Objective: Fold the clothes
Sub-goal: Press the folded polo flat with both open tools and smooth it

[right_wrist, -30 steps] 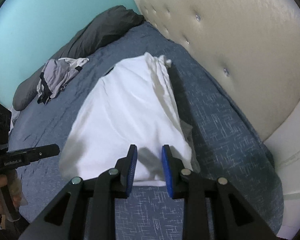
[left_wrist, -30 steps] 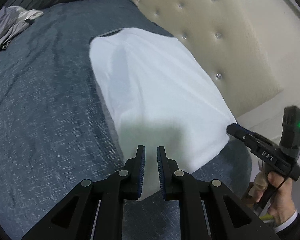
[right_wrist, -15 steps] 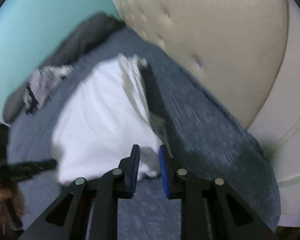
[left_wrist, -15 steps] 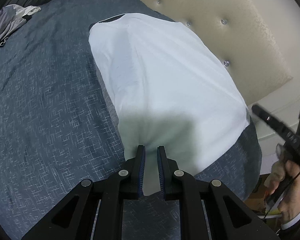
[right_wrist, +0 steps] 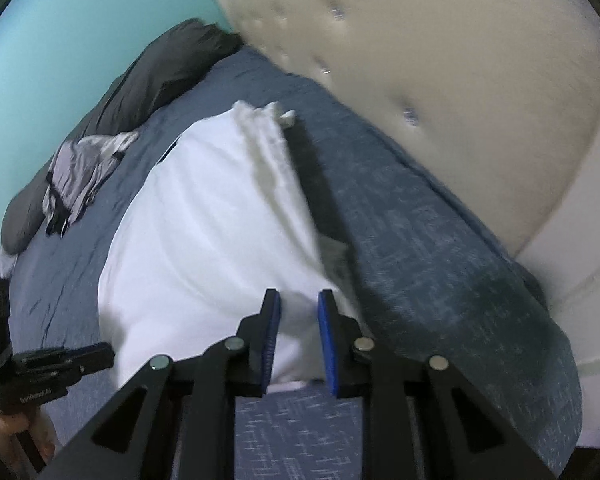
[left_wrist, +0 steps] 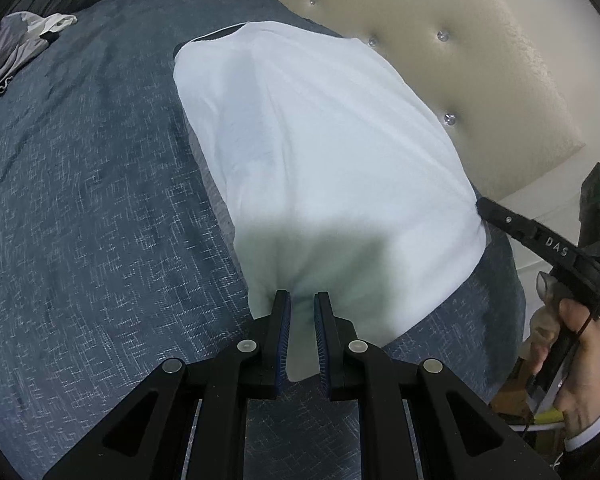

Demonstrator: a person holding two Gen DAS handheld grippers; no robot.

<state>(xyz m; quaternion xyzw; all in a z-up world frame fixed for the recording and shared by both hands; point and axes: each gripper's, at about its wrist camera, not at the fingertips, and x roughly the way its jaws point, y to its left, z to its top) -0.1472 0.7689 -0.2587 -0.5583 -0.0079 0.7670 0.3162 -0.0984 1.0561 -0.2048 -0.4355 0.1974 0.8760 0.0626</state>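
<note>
A white shirt lies flat on the blue bedspread, collar at the far end. My left gripper is at the near left corner of the hem, its jaws narrow, with white cloth puckered between the blue pads. In the right wrist view the shirt shows a bunched sleeve along its right edge. My right gripper is at the near right hem corner, its jaws drawn in with white cloth between the pads. Each gripper shows in the other's view: the right gripper, the left gripper.
A tufted beige headboard runs along the right of the bed. A crumpled grey garment lies far left beside a dark pillow, below a teal wall. A person's hand holds the right gripper's handle off the bed's edge.
The right gripper's jaws have narrowed around the hem corner and it has rolled slightly. The left gripper has barely moved; the cloth between its pads now looks more puckered.
</note>
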